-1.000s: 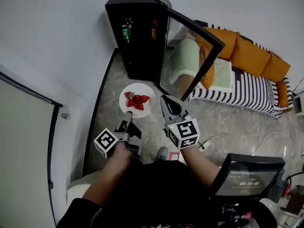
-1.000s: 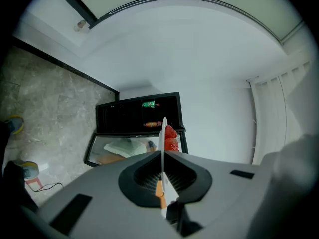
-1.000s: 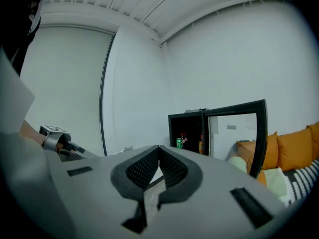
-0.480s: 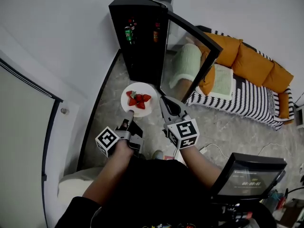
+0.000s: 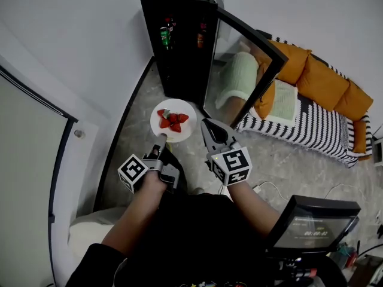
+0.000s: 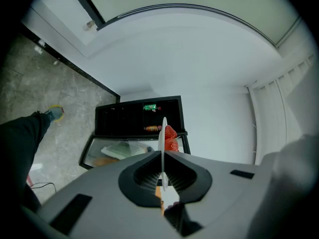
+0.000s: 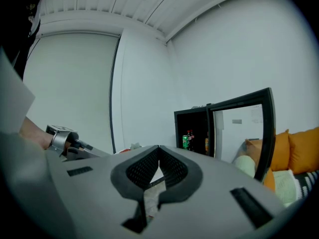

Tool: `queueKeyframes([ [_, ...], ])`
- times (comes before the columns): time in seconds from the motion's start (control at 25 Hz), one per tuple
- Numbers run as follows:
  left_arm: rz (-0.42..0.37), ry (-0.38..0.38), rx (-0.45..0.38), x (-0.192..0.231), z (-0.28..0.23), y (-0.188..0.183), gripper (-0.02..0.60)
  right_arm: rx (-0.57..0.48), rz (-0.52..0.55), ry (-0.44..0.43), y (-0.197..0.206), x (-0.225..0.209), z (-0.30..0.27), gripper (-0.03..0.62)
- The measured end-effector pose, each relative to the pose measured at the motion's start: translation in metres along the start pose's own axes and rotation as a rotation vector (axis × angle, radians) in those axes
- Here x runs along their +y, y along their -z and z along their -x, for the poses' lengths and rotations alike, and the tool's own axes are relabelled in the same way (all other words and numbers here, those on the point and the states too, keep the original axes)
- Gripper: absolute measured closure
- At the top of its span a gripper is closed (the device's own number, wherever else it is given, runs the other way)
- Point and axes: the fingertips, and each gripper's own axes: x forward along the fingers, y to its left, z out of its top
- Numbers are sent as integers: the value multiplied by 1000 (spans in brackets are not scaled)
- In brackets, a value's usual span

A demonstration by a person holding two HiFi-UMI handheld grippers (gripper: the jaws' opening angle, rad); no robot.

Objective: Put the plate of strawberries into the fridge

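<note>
Plate (image 5: 179, 134) edge in left tongs (image 5: 161, 139), fridge (image 5: 179, 40) open

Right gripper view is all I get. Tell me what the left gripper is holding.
Observer: The left gripper is shut on the near rim of a white plate.
Operator: Report what is on it.
Observer: A small pile of strawberries sits near the plate's middle.
Operator: Say whether it is inside the fridge.
Observer: Not yet. In the head view the plate hangs above the floor in front of the open fridge, short of its shelves.
</note>
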Motion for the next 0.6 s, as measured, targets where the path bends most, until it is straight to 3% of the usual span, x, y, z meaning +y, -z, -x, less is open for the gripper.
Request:
queueKeyframes([
  [0.6, 8, 5, 29, -6, -70, -38, 563, 14, 13, -7, -11, -26, -66, 588],
])
